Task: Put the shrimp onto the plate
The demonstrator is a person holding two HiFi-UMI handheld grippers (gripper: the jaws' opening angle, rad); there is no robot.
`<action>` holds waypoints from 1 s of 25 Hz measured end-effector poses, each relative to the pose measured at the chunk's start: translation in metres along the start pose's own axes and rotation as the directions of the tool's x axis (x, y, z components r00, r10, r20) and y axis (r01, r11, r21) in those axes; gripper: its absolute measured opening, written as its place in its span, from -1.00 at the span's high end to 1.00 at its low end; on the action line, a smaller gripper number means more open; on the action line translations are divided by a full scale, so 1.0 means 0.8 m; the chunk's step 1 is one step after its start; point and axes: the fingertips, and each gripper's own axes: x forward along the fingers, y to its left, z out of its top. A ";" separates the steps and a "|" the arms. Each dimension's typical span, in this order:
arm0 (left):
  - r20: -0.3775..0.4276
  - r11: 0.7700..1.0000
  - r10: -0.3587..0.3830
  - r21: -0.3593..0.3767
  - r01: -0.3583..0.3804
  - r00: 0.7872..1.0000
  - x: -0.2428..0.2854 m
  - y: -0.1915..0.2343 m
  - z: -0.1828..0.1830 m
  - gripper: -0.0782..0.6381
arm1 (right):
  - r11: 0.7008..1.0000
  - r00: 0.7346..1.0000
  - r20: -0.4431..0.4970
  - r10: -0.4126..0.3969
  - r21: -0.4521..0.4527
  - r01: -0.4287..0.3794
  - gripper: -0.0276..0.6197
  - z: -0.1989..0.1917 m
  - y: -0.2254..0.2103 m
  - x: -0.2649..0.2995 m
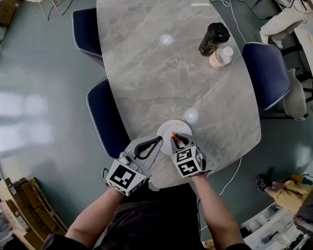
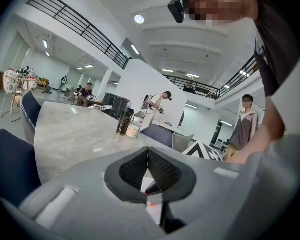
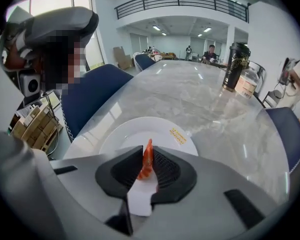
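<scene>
Orange against white: the shrimp (image 3: pixel 147 162) stands upright, pinched between the ribbed black pads of my right tongs (image 3: pixel 148 153), its tip poking up above the jaws. Under and just ahead of those tongs lies the white plate (image 3: pixel 135 132), with a small yellow sticker (image 3: pixel 178 135) on its far rim. The shrimp hangs over the plate's near edge, and I cannot tell whether it touches the plate.

My left tongs (image 2: pixel 148 152) sit just beside the right pair, on their left. Their jaws are pressed together with nothing between them, and their tips point at the plate's near-left rim. The black-and-white marker cubes (image 1: pixel 189 161) on both pairs face up toward me.

I hold both pairs at the near edge of a grey marble table (image 1: pixel 161 77). Well beyond the tongs, toward the far right of the tabletop, a black tumbler (image 1: pixel 214 37) stands upright. A small white-lidded jar (image 1: pixel 221 57) stands just beside it on the near side.

Dark blue chairs (image 1: pixel 103 116) flank the table. One is just left of my left tongs, another is farther along that side, and a third is off to the right, past the plate.
</scene>
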 end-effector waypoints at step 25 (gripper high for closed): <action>-0.041 0.999 -0.018 -0.028 0.017 0.999 -0.042 -0.065 0.103 0.76 | 0.986 0.890 0.443 -0.106 0.164 0.036 0.91 0.147 0.016 -0.223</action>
